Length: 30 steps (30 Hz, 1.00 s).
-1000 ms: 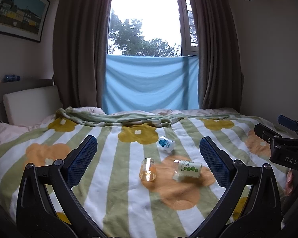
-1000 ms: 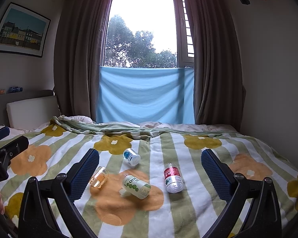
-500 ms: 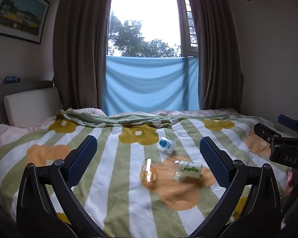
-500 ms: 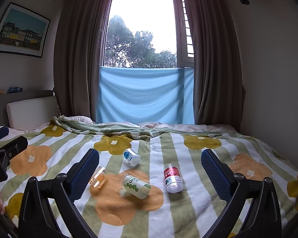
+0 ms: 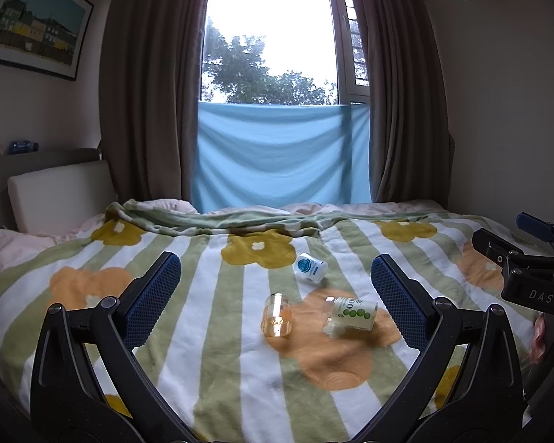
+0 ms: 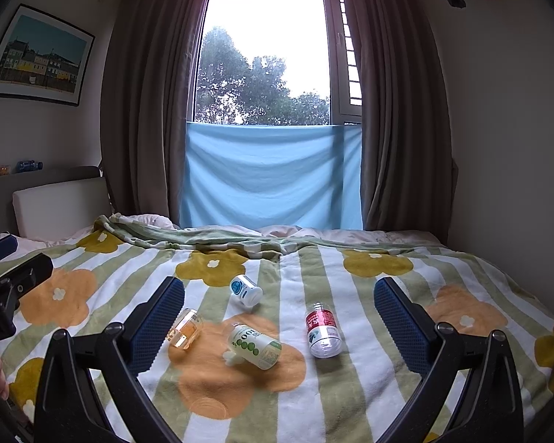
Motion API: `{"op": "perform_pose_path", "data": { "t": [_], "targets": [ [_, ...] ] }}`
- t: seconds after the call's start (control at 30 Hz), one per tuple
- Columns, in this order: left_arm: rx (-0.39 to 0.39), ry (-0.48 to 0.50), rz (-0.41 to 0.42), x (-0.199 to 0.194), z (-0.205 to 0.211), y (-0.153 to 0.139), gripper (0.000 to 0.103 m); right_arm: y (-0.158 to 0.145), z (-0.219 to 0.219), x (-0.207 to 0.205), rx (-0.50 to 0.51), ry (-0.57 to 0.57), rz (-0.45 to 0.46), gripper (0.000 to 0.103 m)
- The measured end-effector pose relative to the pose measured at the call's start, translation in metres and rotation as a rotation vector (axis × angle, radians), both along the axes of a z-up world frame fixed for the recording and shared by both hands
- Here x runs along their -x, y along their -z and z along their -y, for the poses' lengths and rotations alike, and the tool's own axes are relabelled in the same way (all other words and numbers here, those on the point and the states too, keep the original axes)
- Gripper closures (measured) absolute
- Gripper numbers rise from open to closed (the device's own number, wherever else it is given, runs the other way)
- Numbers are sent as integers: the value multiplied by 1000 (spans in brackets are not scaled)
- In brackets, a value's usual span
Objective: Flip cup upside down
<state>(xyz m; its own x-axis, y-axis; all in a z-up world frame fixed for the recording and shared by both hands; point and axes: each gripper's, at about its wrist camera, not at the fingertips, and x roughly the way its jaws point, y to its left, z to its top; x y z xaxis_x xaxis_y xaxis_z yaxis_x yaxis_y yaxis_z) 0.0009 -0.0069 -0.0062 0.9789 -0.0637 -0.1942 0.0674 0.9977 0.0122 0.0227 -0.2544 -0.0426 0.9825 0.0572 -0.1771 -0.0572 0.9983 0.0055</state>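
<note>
Several small cups lie on their sides on the flowered blanket. An amber see-through cup lies nearest the left. Beside it is a white cup with green dots. A white cup with a blue label lies farther back. A clear cup with a red label shows only in the right wrist view. My left gripper hovers open, short of the amber cup. My right gripper is open too, short of the cups, holding nothing.
The bed's blanket spreads wide around the cups. A white headboard cushion stands at the back left. Curtains and a blue cloth hang behind the bed. A wall closes the right side.
</note>
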Motion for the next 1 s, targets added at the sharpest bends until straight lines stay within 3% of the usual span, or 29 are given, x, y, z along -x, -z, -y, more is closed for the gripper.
{"op": "perform_pose_path", "data": {
  "t": [0.33, 0.5, 0.63, 0.73, 0.87, 1.0],
  "targets": [
    [-6, -19, -18, -6, 3, 5, 0, 10, 6, -8, -18, 2, -35, 0],
    [-1, -37, -46, -12, 9, 12, 0, 16, 26, -38, -30, 10, -106, 0],
    [5, -46, -78, -18, 14, 20, 0, 17, 44, -95, 11, -20, -219, 0],
    [3, -59, -99, -23, 17, 25, 0, 28, 56, -155, 54, -47, -364, 0],
    [-1, -76, -140, -35, 22, 35, 0, 67, 65, -232, 113, -78, -553, 0],
    [-7, -94, -176, -46, 24, 45, 0, 111, 78, -294, 64, -110, -710, 0]
  ]
}}
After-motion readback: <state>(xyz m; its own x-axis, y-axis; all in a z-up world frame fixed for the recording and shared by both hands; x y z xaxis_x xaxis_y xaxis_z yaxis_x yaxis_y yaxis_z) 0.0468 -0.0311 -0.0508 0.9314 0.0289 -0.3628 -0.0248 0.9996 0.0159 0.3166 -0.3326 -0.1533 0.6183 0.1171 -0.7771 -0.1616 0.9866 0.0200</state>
